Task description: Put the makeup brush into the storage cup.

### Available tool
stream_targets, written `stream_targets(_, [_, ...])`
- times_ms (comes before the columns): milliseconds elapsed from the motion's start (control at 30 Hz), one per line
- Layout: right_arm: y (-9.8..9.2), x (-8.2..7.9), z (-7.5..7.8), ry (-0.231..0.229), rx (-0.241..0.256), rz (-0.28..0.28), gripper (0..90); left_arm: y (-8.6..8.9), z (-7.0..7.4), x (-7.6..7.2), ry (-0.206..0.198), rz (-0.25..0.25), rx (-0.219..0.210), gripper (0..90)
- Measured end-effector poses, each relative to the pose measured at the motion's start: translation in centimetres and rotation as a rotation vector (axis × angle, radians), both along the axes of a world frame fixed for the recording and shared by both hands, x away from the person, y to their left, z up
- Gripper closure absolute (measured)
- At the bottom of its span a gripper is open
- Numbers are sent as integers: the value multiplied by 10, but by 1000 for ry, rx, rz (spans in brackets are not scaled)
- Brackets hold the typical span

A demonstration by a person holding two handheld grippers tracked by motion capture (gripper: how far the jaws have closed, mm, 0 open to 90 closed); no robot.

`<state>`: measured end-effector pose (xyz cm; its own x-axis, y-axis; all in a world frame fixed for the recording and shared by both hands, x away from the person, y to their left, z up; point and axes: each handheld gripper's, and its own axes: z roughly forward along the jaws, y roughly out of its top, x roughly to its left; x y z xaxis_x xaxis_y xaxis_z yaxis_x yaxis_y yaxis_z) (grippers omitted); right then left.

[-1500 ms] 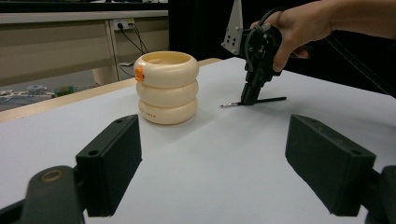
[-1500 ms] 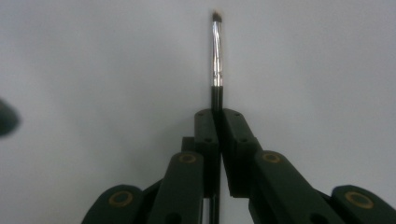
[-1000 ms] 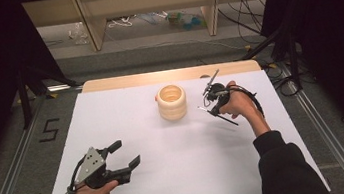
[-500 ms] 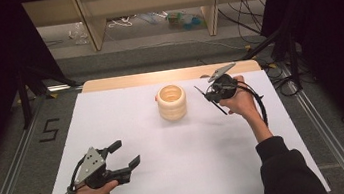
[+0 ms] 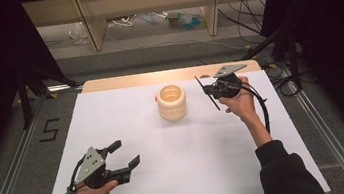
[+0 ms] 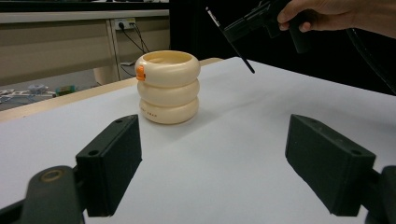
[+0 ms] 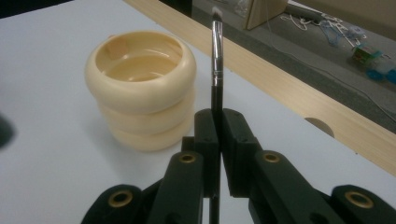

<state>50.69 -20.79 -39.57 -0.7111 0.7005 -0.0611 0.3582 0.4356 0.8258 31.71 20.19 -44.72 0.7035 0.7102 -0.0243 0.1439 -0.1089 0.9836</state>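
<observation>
Cream ribbed holder (image 5: 171,102) stands upright toward the table's (image 5: 199,169) far edge, centre. Right gripper (image 5: 212,91) held above the table just right of it, jaws pinching a thin black brush (image 7: 216,65), bristles up. Left gripper (image 5: 123,155) low at the near left, jaws spread wide, nothing between them.

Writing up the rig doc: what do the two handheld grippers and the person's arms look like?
Both grippers, left gripper and right gripper, are black with blocky rectangular jaws, brass-coloured pivot rivets, a grey three-cornered plate on top and a trailing black cable. The right arm wears a dark sleeve.
</observation>
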Motion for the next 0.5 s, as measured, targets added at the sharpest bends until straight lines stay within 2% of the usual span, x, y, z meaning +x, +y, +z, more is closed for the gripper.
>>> stream_targets(200, [3,-2,3,-25,37,0,853,0,0,0,0,1,0,185])
stream_targets(233, [3,-3,4,-18,36,-5,853,0,0,0,2,2,-2,185])
stream_targets(267, [4,-3,5,-36,43,-2,854,-1,0,-1,8,3,-8,185])
stream_targets(433, [6,-4,9,-68,80,-17,854,0,0,0,-1,0,-1,185])
stream_targets(500, [6,-5,11,-68,93,-17,853,-1,0,-1,9,4,-9,185])
